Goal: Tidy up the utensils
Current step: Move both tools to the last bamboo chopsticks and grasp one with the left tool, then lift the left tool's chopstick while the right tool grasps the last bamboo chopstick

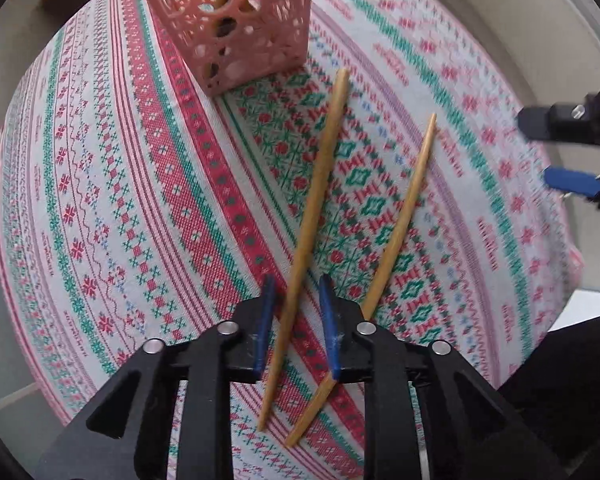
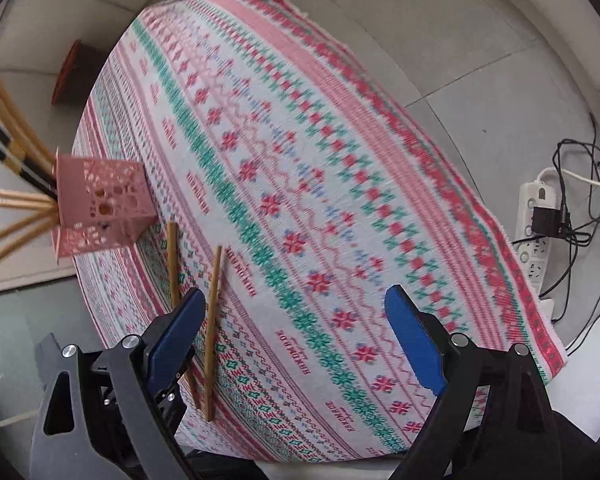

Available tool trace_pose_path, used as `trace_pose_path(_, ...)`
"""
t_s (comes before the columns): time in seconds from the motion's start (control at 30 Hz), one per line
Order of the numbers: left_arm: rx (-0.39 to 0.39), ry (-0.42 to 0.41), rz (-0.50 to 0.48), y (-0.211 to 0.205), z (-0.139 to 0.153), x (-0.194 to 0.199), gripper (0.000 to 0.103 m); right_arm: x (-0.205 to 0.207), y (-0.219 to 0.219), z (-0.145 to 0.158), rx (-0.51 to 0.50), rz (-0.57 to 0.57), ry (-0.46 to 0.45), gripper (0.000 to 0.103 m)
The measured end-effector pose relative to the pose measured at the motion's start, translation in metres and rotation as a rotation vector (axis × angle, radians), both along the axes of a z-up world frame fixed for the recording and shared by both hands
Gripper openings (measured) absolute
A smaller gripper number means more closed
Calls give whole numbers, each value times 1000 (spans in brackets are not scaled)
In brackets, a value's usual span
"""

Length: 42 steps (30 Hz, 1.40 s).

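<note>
Two wooden chopsticks lie side by side on the patterned tablecloth [image 1: 100,200]. The left chopstick [image 1: 312,216] runs between the blue pads of my left gripper [image 1: 298,292], which is open and low over it, not closed on it. The right chopstick [image 1: 400,220] passes under the right pad. A pink perforated holder [image 1: 236,24] stands beyond them; in the right wrist view the holder [image 2: 100,208] has several chopsticks [image 2: 16,200] sticking out. My right gripper [image 2: 296,312] is wide open and empty, with both loose chopsticks [image 2: 214,320] by its left finger.
The table is small and round, with its cloth edge [image 2: 540,320] close on all sides. A white power strip [image 2: 536,232] with cables lies on the floor to the right. A dark red object [image 2: 76,76] sits on the floor beyond the table.
</note>
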<state>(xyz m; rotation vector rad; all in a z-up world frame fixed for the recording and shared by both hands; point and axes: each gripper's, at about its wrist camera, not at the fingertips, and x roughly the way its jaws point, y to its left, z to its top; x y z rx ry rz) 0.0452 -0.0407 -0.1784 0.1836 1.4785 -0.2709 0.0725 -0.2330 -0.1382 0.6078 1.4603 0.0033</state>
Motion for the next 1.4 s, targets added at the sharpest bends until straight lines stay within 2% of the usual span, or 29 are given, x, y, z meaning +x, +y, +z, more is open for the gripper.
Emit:
trace_pose_path(0.13,-84,-102,23,-5,22,19,32,-1,18,3,-5,-17,-29,89)
trace_pose_path(0.2,-75,-168,37,-15,23,35,35,-1,16,1,0,-67,-33,89)
trace_pose_path(0.23,-57,-185,48,-20,19,43,35,-2,11,0,-2,-97,-29,89)
trace_pose_path(0.3,-72,-198,60,-28,11,54,35,-2,3,-3,-11,-129,-19,89)
trace_pose_path(0.4,-8,-304,56,-36,6,54,9,-2,-6,-11,-9,-156,9,89)
trace_pose_path(0.5,-23,-285,85,-25,5,43,7,-3,-6,-13,-3,-162,17,89)
trace_pose_path(0.6,-58,-252,113,-3,13,38,6,-2,9,-10,9,-111,8,89)
trace_pose_path(0.7,-91,-291,142,17,37,34,6,1,32,-9,-4,-51,2,89)
trace_pose_path(0.77,-127,-315,171,38,50,24,6,3,46,-11,-26,-23,2,89)
trace_pose_path(0.87,-141,-343,193,56,64,20,6,5,69,-15,-54,32,7,89)
trace_pose_path(0.93,-159,-353,207,66,68,-1,6,7,83,-17,-112,71,-7,88)
trace_pose_path(1.03,-174,-377,212,83,78,-14,6,14,100,-19,-195,100,-28,87)
trace_pose_path(1.1,-185,-402,213,87,87,-23,6,19,116,-16,-231,157,-62,69)
trace_pose_path(1.17,-189,-438,212,90,99,-29,6,20,128,-14,-244,210,-78,15)
trace_pose_path(1.2,-196,-454,210,90,105,-32,6,20,131,-18,-210,225,-57,9)
trace_pose_path(1.3,-210,-498,203,91,118,-37,6,13,130,-15,-138,222,-54,7)
trace_pose_path(1.4,-224,-529,196,96,130,-42,6,-3,125,6,-122,265,-119,6)
